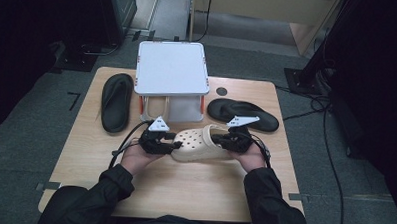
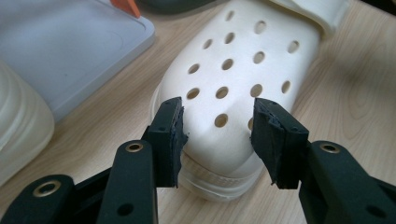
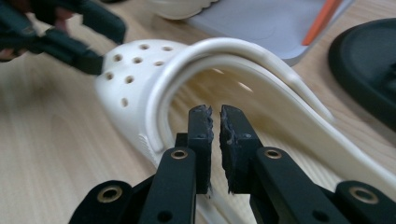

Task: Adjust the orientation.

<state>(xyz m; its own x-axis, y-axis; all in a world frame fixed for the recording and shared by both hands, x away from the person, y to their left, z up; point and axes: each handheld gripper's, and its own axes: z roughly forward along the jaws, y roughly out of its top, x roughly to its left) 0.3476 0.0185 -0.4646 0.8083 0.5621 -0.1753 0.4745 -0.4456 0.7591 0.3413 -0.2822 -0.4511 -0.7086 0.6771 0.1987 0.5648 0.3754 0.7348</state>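
Between my left gripper's (image 2: 218,140) spread jaws sits the cream clog's (image 2: 233,79) toe; my right gripper (image 3: 215,140) pinches its heel strap (image 3: 224,56), jaws nearly together.

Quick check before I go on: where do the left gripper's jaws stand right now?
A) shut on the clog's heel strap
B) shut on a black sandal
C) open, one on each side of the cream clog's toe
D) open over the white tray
C: in the left gripper view the left gripper has its jaws apart, one on each side of the toe of the cream clog.
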